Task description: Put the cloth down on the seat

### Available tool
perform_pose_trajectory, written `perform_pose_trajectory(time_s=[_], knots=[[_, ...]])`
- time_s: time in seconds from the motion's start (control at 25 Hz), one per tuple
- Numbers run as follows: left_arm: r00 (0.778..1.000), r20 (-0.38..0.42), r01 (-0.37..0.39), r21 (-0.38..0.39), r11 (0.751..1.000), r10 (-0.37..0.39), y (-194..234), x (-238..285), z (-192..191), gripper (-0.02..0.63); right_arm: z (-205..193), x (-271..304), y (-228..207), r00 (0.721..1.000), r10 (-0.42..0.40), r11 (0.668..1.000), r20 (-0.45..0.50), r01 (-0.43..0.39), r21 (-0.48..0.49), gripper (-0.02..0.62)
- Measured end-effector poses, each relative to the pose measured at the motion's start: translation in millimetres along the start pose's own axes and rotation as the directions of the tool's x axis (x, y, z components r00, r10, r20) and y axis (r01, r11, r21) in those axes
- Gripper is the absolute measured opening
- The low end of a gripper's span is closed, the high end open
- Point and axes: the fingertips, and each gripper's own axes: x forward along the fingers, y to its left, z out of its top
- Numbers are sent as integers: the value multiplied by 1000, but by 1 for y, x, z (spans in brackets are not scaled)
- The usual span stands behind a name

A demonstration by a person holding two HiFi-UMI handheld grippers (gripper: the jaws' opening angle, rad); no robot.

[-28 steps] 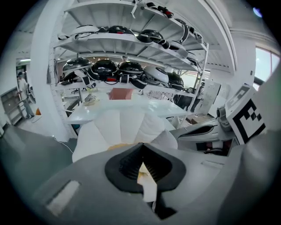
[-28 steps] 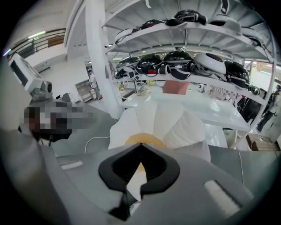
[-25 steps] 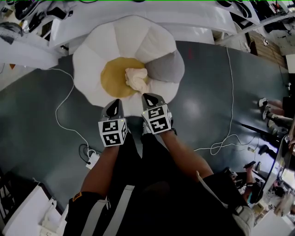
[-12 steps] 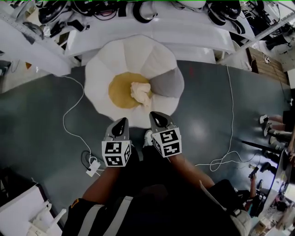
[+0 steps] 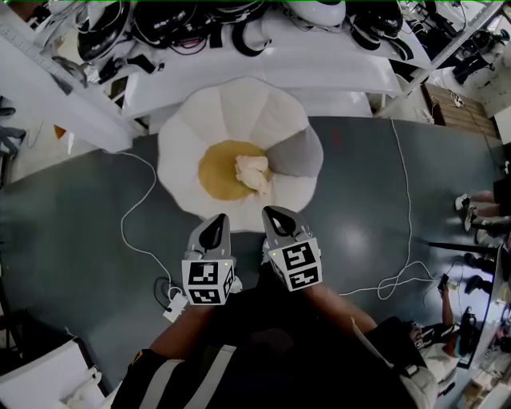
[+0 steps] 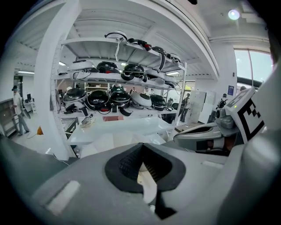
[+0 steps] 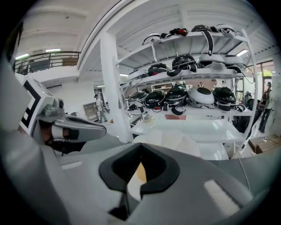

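Note:
The seat (image 5: 200, 132) is a flower-shaped floor cushion with white petals, one grey petal (image 5: 297, 153) and a yellow centre (image 5: 219, 169). A crumpled cream cloth (image 5: 254, 171) lies on the right part of that yellow centre, free of both grippers. My left gripper (image 5: 214, 227) and right gripper (image 5: 275, 217) hang side by side in front of the seat's near edge, both shut and empty. In the left gripper view the left gripper (image 6: 141, 148) has its jaws closed together. The right gripper (image 7: 140, 148) looks the same in its own view, with the seat (image 7: 175, 143) beyond it.
A white bench (image 5: 263, 60) stands behind the seat, with shelves of helmets (image 5: 231, 16) above it. White cables (image 5: 132, 220) (image 5: 403, 240) run over the dark floor, and a plug block (image 5: 174, 302) lies near my left leg. People's feet (image 5: 477, 206) show at the right edge.
Both grippers have drawn back from the seat towards me, and the view has pulled away, so the seat looks smaller and the shelves have come into view. The cloth stays on the seat.

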Motion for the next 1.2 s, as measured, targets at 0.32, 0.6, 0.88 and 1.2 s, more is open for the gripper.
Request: perform_pose_trajectory(time_s=[0.32, 0.6, 0.88, 1.2], knots=[[996, 40, 81, 52, 995, -83, 17, -83, -20, 2, -11, -27, 81, 998, -60, 998, 27, 59, 23, 2], [983, 102, 144, 86, 986, -153, 25, -140, -26, 2, -15, -56, 140, 990, -135, 991, 51, 134, 16, 2], [965, 137, 210, 105, 972, -223, 4, -177, -18, 2, -4, -105, 169, 979, -188, 982, 82, 188, 9, 2], [948, 187, 241, 106, 965, -257, -30, -186, -1, 2, 5, -143, 155, 971, -216, 976, 98, 218, -8, 1]])
